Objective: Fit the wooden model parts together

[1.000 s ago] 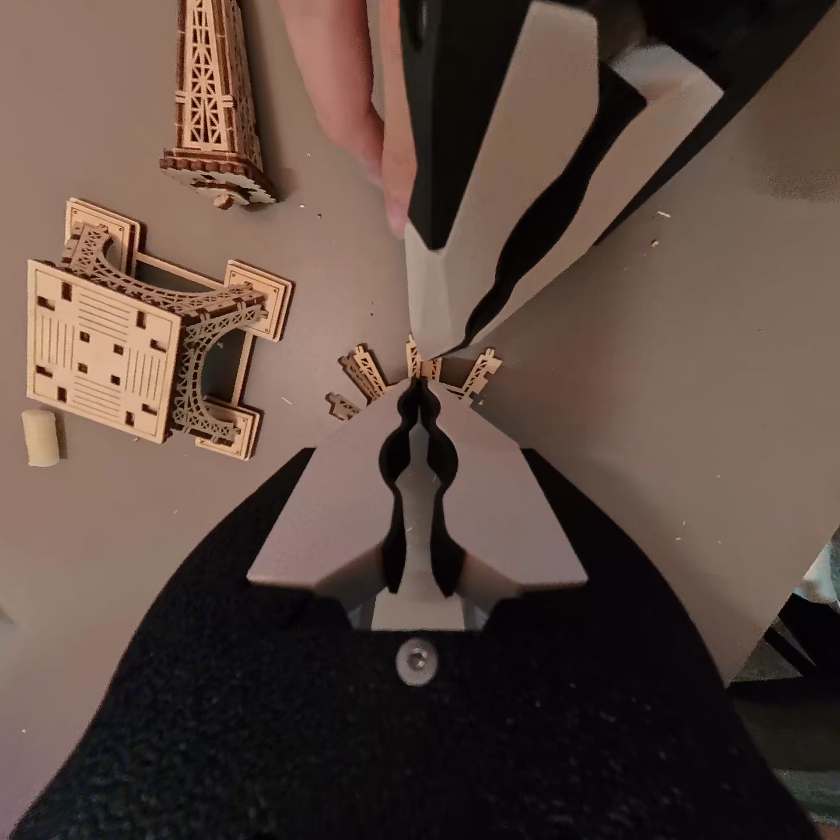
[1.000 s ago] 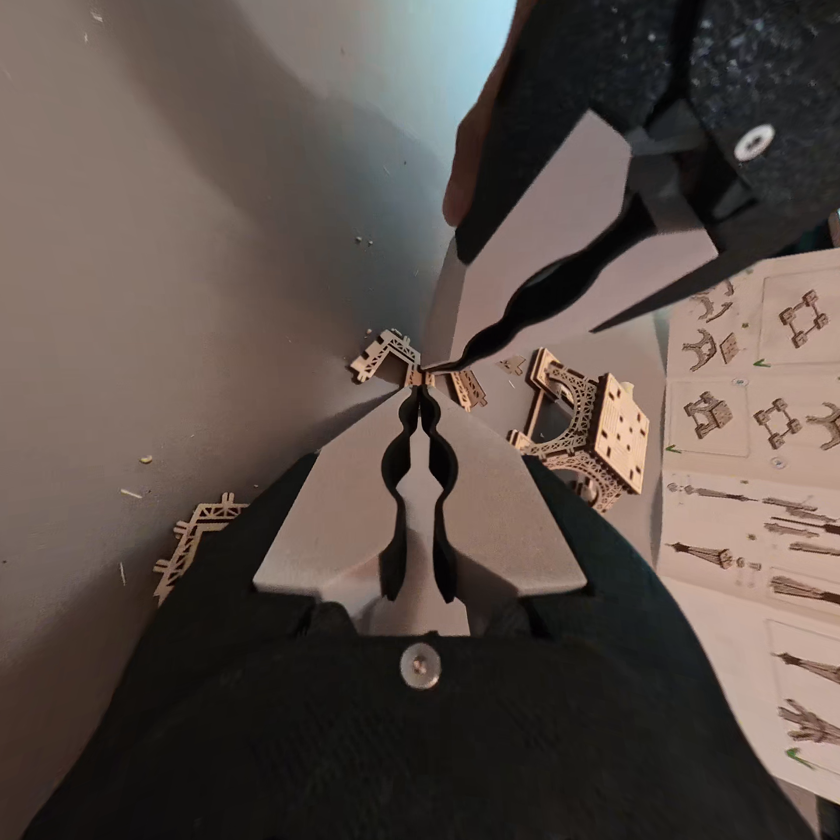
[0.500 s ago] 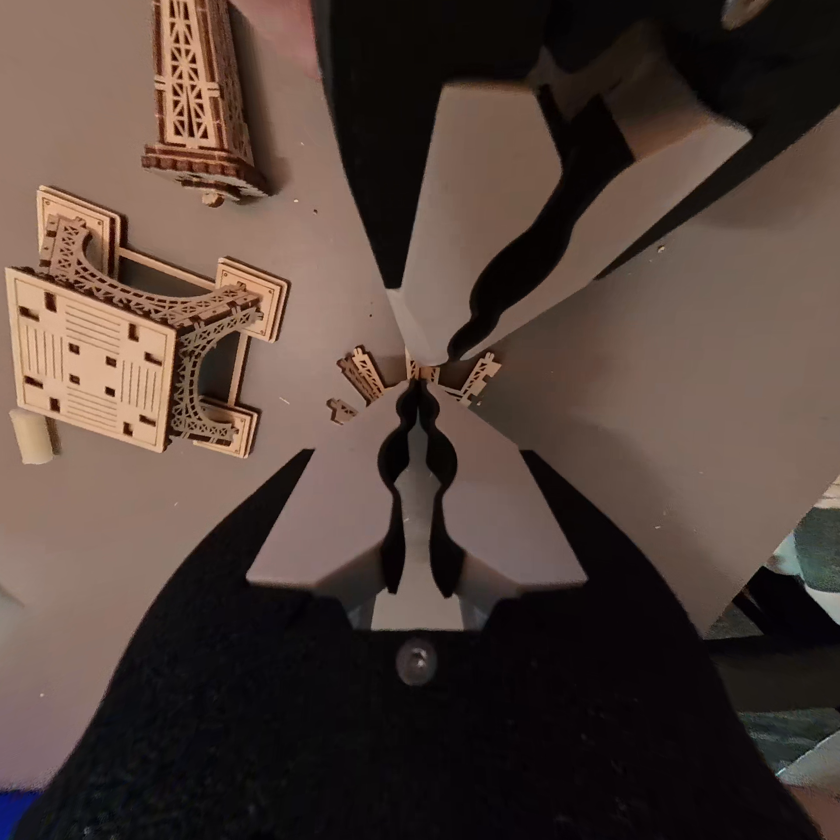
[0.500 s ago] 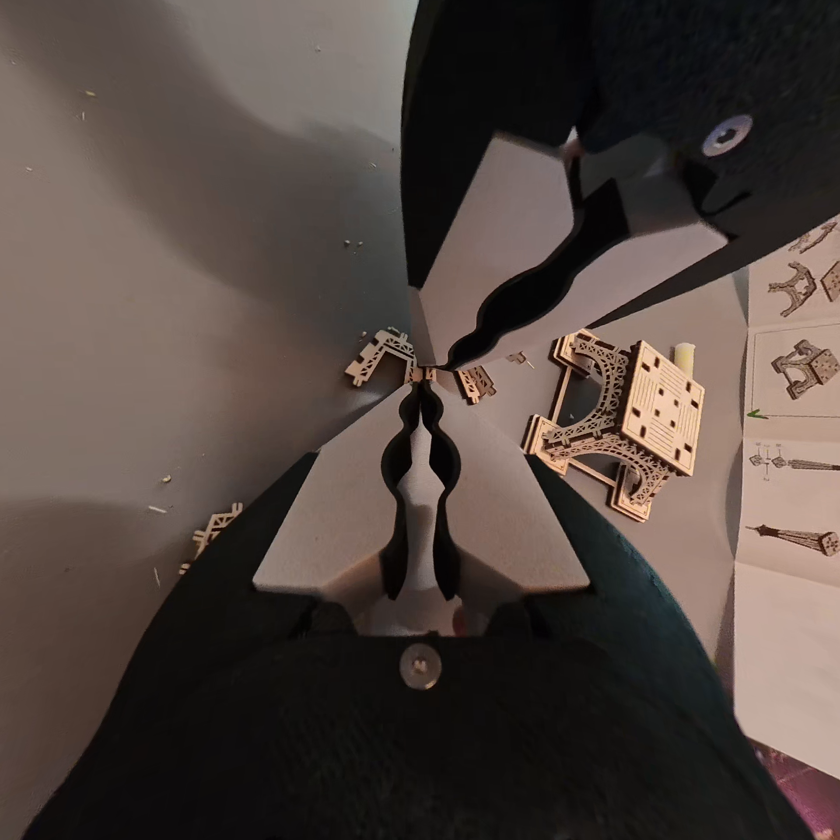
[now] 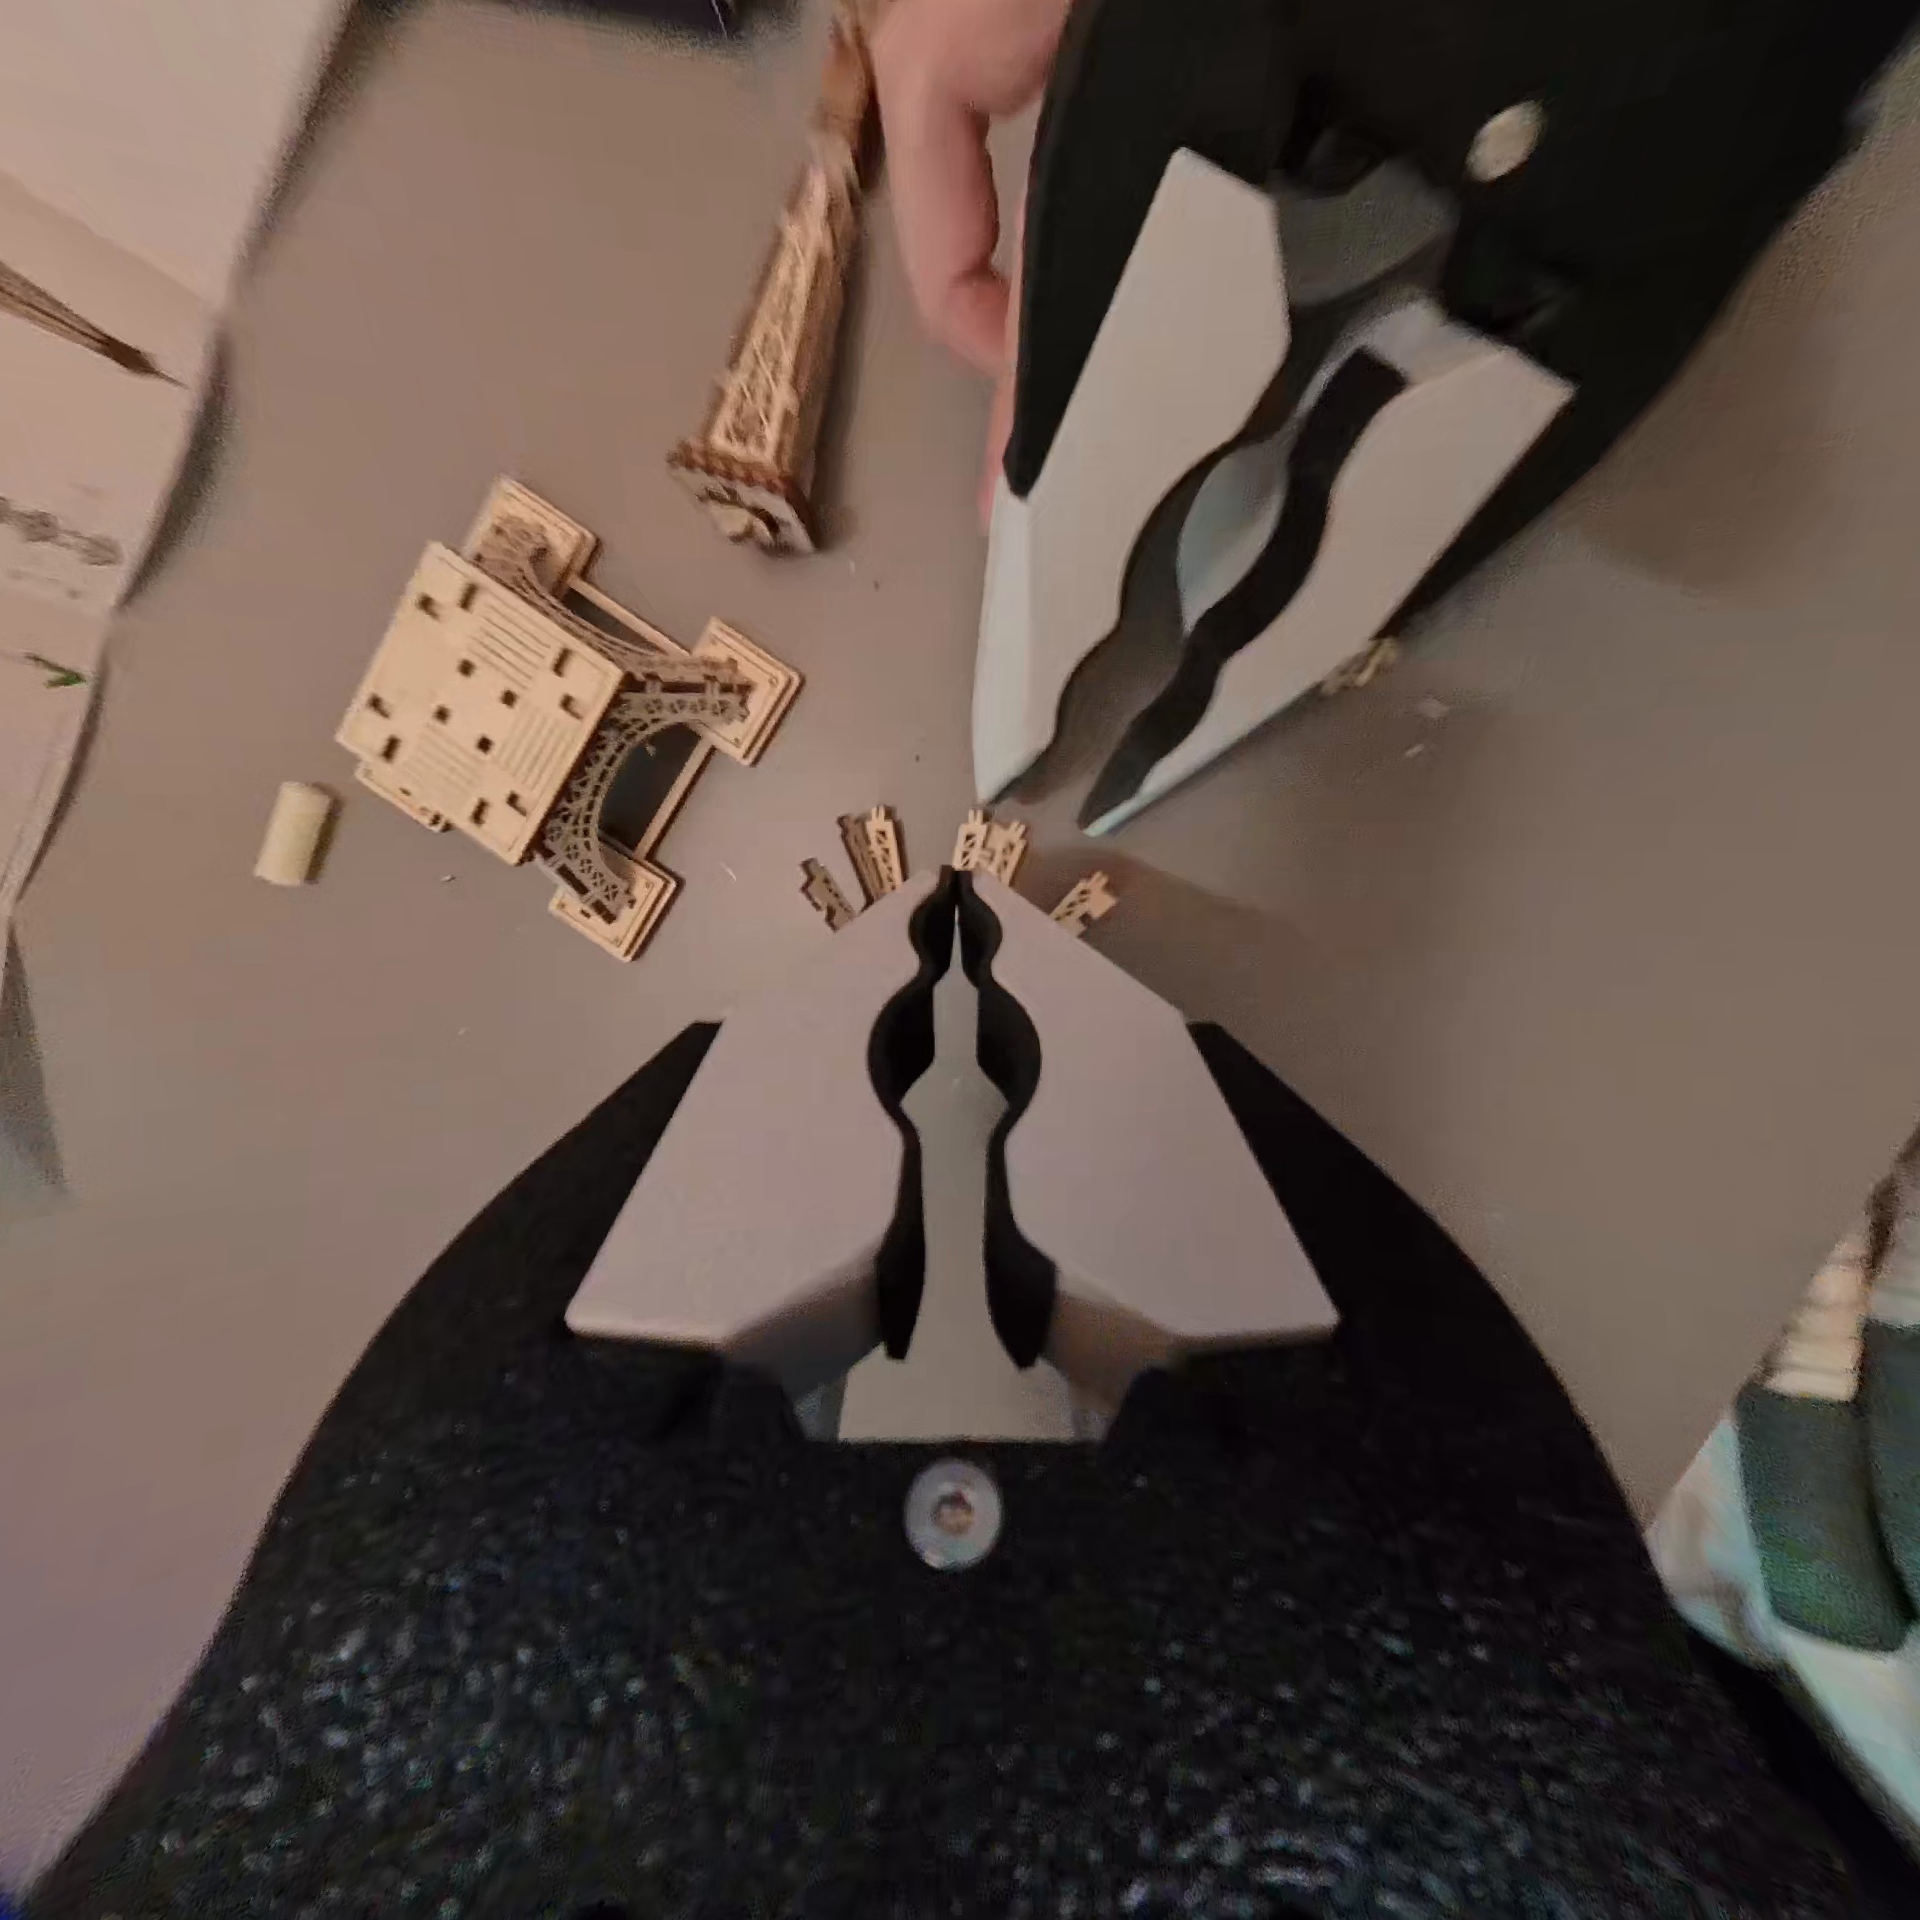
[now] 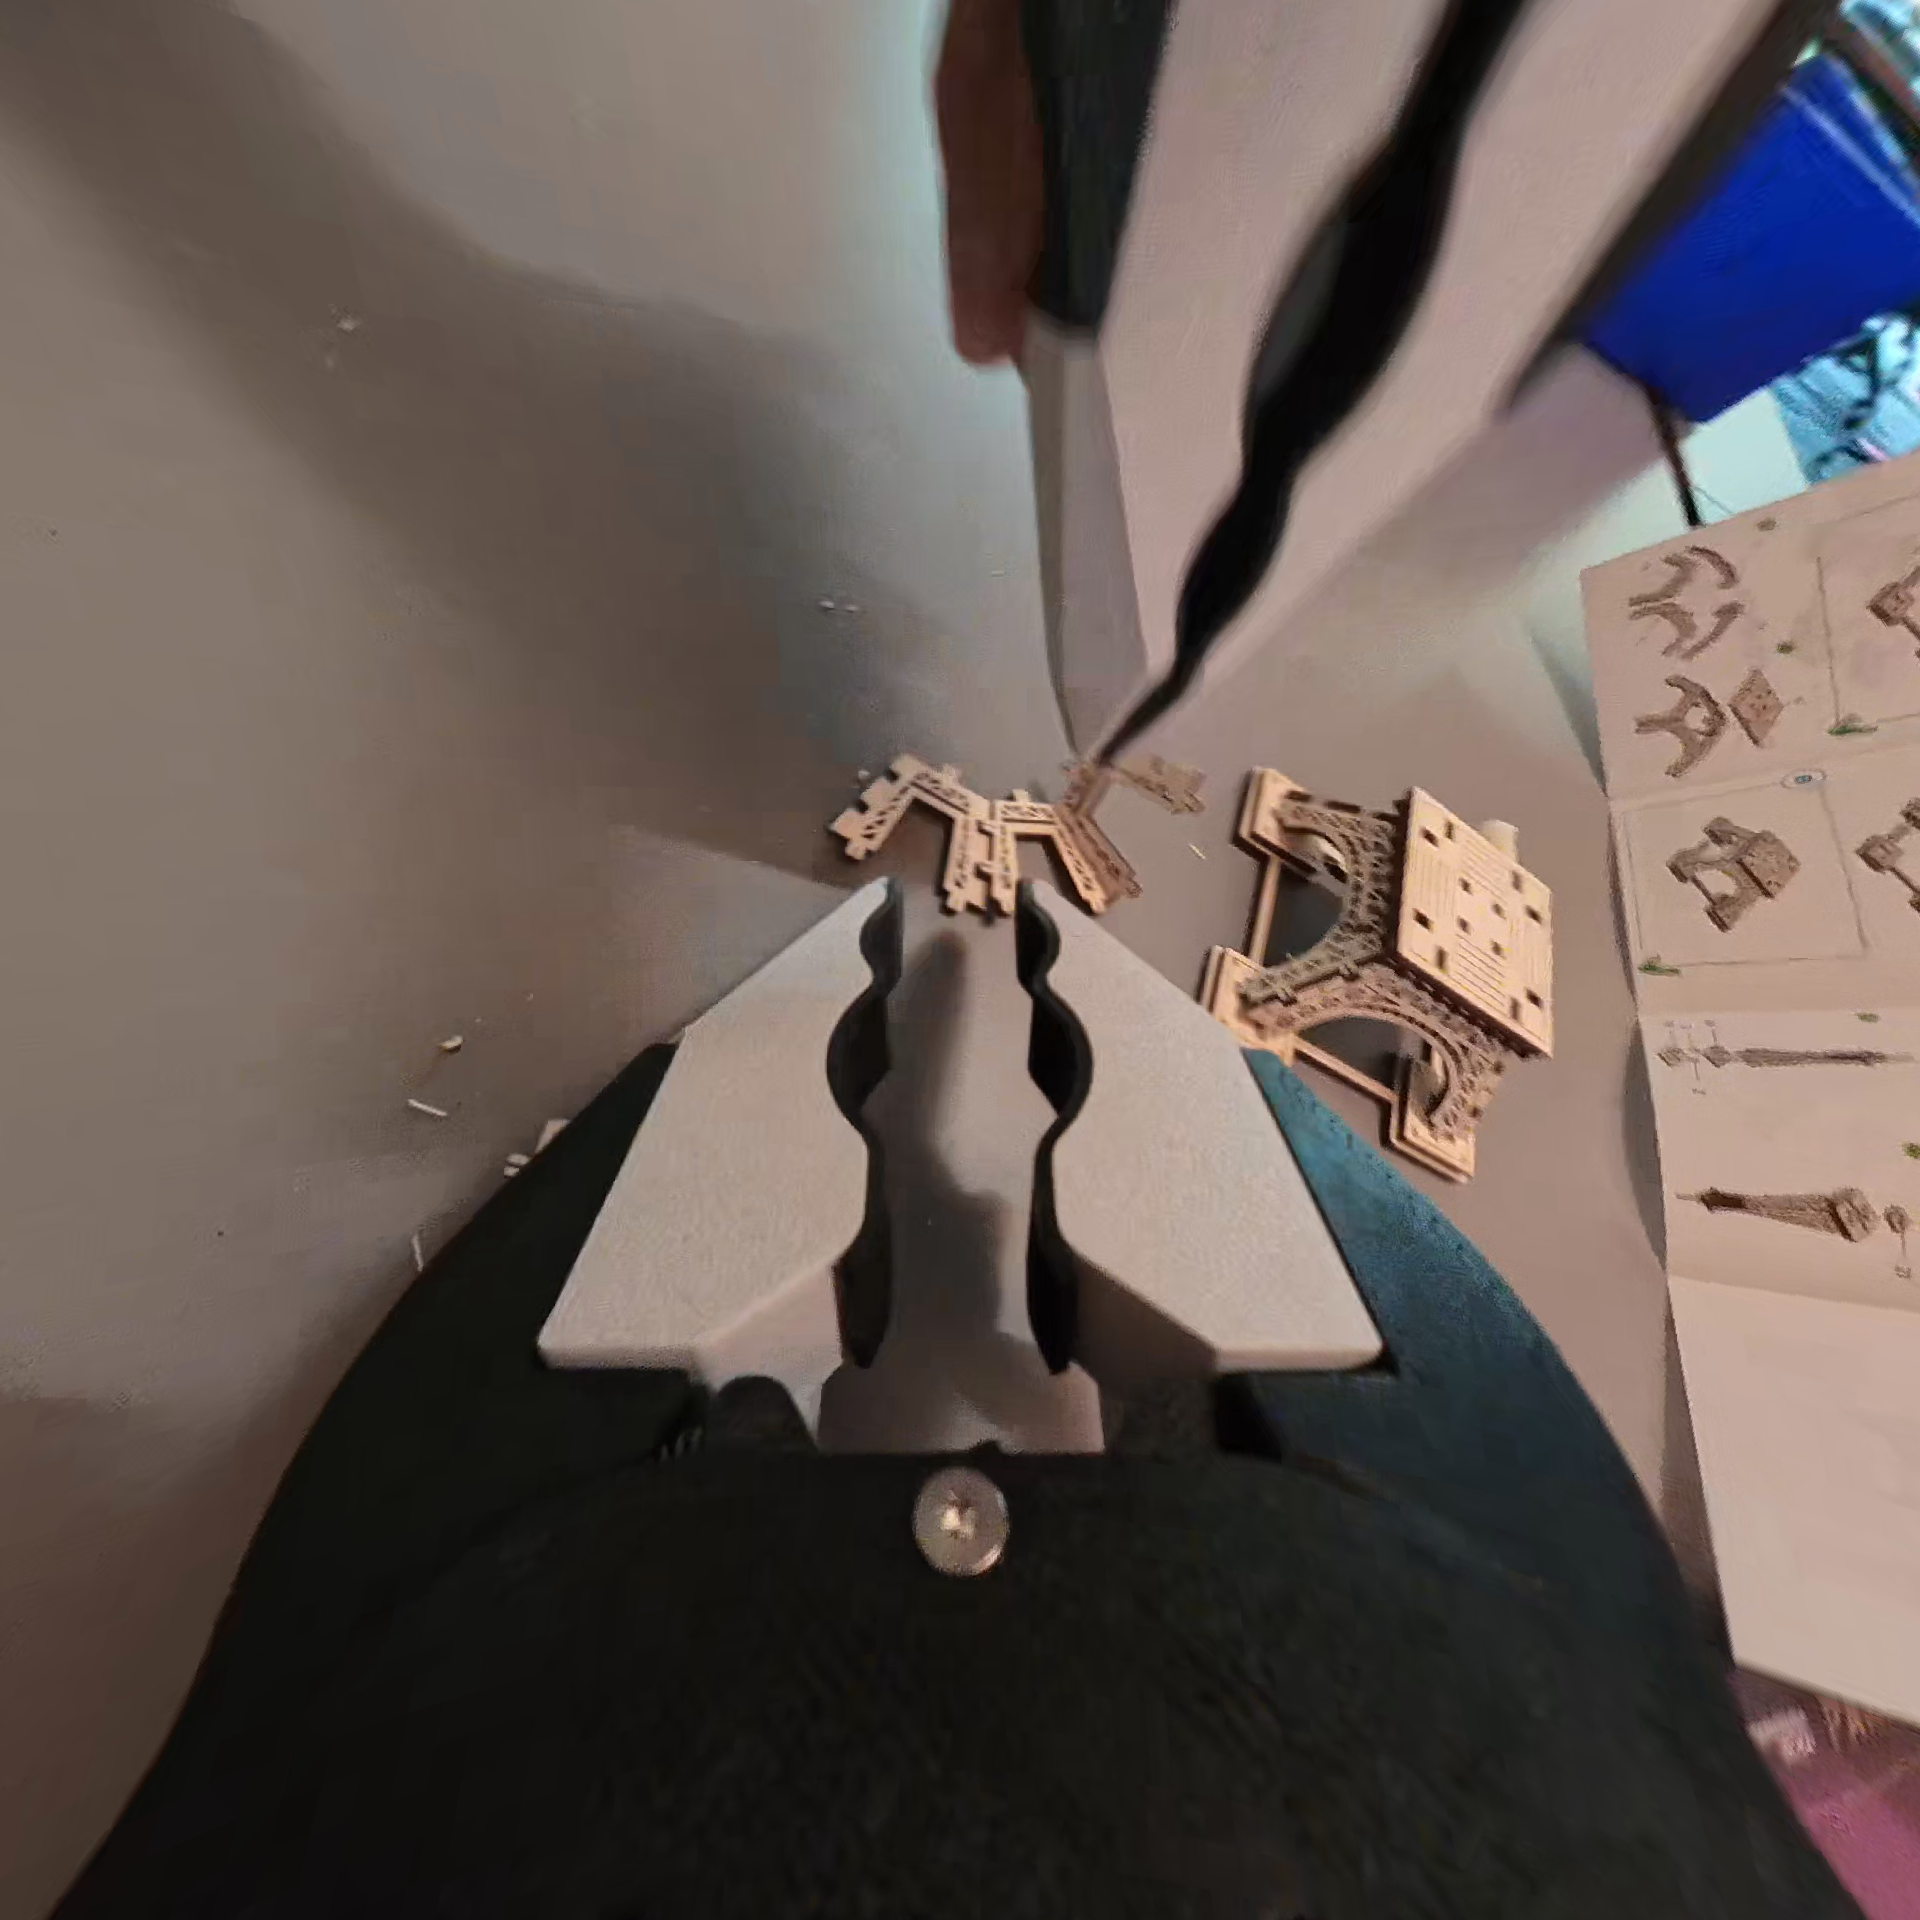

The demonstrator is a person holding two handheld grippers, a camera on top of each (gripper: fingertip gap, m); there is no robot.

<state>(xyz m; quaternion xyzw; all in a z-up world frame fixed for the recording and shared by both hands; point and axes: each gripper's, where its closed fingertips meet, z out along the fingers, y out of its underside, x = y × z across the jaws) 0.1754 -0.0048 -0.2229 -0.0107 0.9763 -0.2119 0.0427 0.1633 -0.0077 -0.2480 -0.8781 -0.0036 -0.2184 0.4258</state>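
A small wooden lattice part (image 5: 987,844) made of several joined truss pieces lies on the grey table (image 5: 1455,1039). My left gripper (image 5: 954,885) is shut on one end of it. In the right wrist view the same part (image 6: 987,842) lies just beyond my right gripper (image 6: 958,896), which is open with its jaws clear of the wood. The left gripper (image 6: 1101,743) comes down from above there and pinches the part's far right end. The right gripper (image 5: 1044,805) shows open in the left wrist view, just above the part.
The assembled tower base (image 5: 499,707) lies on its side to the left, with the tower spire (image 5: 779,364) behind it and a small pale cylinder (image 5: 296,847) beside it. An instruction sheet (image 6: 1766,935) lies at the right. The base also shows there (image 6: 1455,935). A hand (image 5: 945,208) holds the right gripper. Both grippers' tips are close together, under 4 cm apart. Left tips and right tips are each some 15 cm from the small pale cylinder (image 5: 296,847).
My right gripper was shut on the lattice part beside the left one; it has opened and drawn back. The left gripper stays shut on the part.
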